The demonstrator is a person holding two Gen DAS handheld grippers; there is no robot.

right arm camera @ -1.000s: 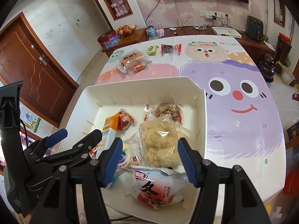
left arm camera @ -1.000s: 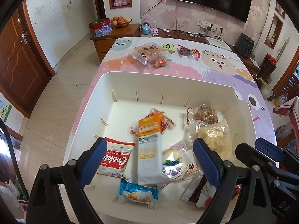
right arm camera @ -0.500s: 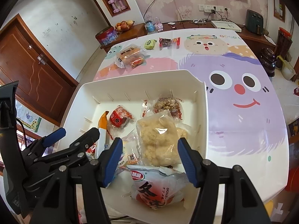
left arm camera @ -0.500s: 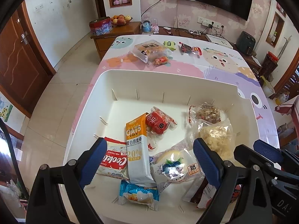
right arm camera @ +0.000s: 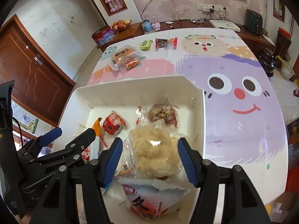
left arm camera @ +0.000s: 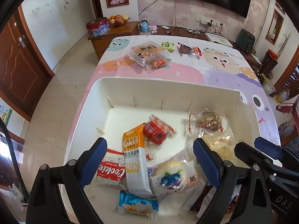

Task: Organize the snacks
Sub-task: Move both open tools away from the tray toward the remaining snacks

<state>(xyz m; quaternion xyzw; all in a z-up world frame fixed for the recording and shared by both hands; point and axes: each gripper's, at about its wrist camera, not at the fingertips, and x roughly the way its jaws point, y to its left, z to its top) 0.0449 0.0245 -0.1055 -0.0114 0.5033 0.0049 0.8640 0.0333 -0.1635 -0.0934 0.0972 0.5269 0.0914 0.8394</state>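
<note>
1. Snacks are shown mostly gathered in the white bin on the cartoon-print tabletop; the task is judged well advanced but not finished.
2. The puffed-rice bag, largest of the contents, is seen at the bin's right side, between the pads of the right gripper, which is held half spread above it and grips nothing.
3. The oats carton is seen lying over the cookie pack, beside the blueberry bun; above them the left gripper is held widely spread and empty.
4. Smaller items in the bin are marked: red pack, nut cluster, blue wafer.
5. Still outside, at the tabletop's far end: clear cake bag, dark candy pack, small green packet. These are judged to remain to be collected.
</note>
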